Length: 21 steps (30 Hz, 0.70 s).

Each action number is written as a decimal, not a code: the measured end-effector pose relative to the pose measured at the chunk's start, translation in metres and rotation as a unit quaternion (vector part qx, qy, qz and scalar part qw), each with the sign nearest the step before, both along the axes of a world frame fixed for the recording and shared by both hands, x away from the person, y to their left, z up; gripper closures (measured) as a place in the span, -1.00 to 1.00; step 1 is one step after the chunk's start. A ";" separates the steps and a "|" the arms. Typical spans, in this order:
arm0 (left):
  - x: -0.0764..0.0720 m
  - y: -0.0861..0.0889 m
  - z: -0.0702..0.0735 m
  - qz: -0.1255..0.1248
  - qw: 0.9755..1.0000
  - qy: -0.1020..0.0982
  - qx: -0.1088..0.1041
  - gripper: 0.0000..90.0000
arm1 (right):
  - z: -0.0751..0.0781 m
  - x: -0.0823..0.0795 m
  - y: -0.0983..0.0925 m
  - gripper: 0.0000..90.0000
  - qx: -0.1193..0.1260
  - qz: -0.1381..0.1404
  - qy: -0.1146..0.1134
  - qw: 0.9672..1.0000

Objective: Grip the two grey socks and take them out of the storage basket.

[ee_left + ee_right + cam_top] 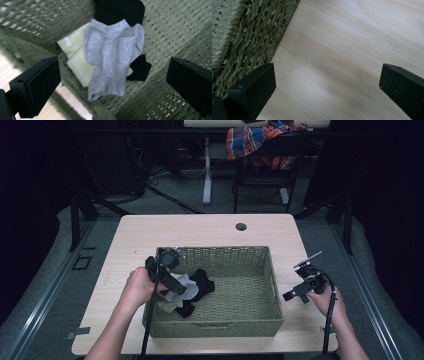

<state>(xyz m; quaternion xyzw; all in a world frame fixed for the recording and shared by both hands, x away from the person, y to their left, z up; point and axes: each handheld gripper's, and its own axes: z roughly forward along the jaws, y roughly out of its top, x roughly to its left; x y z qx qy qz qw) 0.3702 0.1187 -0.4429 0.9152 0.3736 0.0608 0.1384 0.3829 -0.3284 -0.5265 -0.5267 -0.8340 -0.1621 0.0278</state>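
Observation:
A green woven basket (pixel 215 327) stands on the light wooden table (pixel 200 230). In its left part lie a grey sock (pixel 184 280), a cream sock (pixel 167 306) and black socks (pixel 202 282). My left gripper (pixel 177 287) hangs open just above this pile, holding nothing. In the left gripper view the grey sock (pixel 112 57) is slightly blurred and covers the cream sock (pixel 77 62), with black socks (pixel 120 10) behind; my left gripper (pixel 112 82) has its jaws wide apart. My right gripper (pixel 295 296) is open over bare table right of the basket (pixel 249 32).
The right half of the basket floor (pixel 240 290) is bare weave. A cable hole (pixel 241 226) sits near the table's far edge. Beyond the table stands a chair draped with a plaid cloth (pixel 260 142). Bare wood (pixel 349 50) lies under my right gripper (pixel 327 90).

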 end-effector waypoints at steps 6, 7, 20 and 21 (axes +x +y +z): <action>0.000 -0.006 -0.014 -0.012 1.000 0.007 0.022 -0.58 | -0.002 -0.001 0.002 -0.99 0.006 -0.010 -0.007 1.000; 0.001 -0.006 -0.016 -0.017 0.999 0.010 0.028 -0.46 | -0.001 0.000 0.002 -0.99 0.004 -0.004 -0.004 1.000; 0.002 -0.007 -0.033 -0.046 0.995 -0.005 0.085 0.57 | -0.001 0.000 0.002 -0.99 0.000 0.002 0.001 1.000; 0.002 -0.006 -0.032 -0.044 0.996 -0.006 0.082 0.61 | -0.001 0.000 0.002 -0.99 0.000 0.001 0.001 1.000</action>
